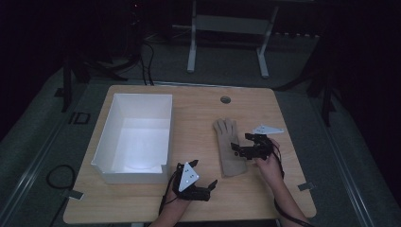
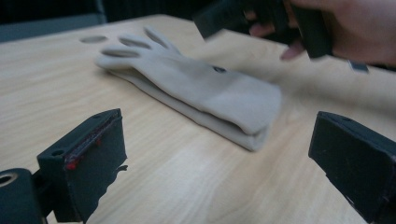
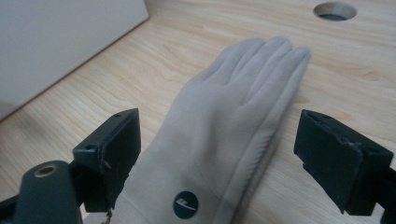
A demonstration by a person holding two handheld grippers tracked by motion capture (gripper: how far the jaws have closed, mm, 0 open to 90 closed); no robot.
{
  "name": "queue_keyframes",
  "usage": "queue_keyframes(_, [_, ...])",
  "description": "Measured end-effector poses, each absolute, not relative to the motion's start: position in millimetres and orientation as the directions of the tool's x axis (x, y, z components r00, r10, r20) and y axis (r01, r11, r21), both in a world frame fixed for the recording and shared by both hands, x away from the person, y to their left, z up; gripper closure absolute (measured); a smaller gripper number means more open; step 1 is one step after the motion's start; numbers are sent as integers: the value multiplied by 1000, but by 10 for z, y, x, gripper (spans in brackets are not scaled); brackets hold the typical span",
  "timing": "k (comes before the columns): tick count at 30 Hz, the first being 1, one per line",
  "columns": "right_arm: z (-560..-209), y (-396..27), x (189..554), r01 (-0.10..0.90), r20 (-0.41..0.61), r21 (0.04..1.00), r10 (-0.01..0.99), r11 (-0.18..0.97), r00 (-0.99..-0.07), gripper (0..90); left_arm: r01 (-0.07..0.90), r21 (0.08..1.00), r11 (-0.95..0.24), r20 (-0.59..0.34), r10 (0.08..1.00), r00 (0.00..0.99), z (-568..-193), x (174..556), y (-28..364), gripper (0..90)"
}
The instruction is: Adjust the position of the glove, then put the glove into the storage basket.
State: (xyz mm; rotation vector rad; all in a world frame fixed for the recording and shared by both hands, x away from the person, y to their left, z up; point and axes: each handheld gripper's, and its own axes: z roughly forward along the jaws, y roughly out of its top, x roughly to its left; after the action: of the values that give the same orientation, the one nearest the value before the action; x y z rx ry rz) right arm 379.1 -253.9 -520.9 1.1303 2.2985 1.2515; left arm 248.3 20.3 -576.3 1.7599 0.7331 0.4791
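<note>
**benchtop_bob:** Glove [image 1: 229, 147] question. It's a beige fabric one lying flat on the wooden table [image 1: 198, 118], fingertips toward 12 o'clock, cuff toward 6, with the white box [image 1: 135, 137] well off at its 9 o'clock. Right gripper [image 1: 249, 144] sits just at its 3 o'clock edge, jaws spread wide, nothing between the pads. Left gripper [image 1: 202, 176] is near the cuff at about 7 o'clock, also spread and empty. Where would you grab it?

**softgoods_sam:** Looks light and totally floppy to me, so it'll sag and fold wherever you don't support it. Not fragile, and the cloth should give decent friction, so slipping isn't my worry. I'd pinch the cuff end, where the fabric seems doubled and thicker, below that little round dark logo [image 3: 185, 204]. Fingers are thin and would just dangle. Two grippers, cuff corners, if you want it to stay flat.
</note>
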Motion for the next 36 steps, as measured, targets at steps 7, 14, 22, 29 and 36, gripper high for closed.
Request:
queue_keyframes(7, [-5088,-2717,3823,491,104,810,744,322,-660,140,230,941,-247,-6,669,743,-5669,2515,71,51])
queue_keyframes(14, [-5041,-2799,3904,510,131,793,723,334,-678,137,312,924,-223,-127,590,797,-5543,2686,-76,60])
queue_keyframes(22, [-5110,-2766,4067,527,163,786,715,323,-680,260,149,916,-372,35,445,895,-5447,2874,-406,162])
queue_keyframes(29, [-5148,-2657,4332,545,167,779,736,310,-657,499,151,892,-426,21,374,927,-5455,3124,-552,315])
queue_keyframes(36, [-5390,-2500,4547,603,190,738,763,304,-618,397,173,858,-483,7,348,937,-5550,3229,-555,470])
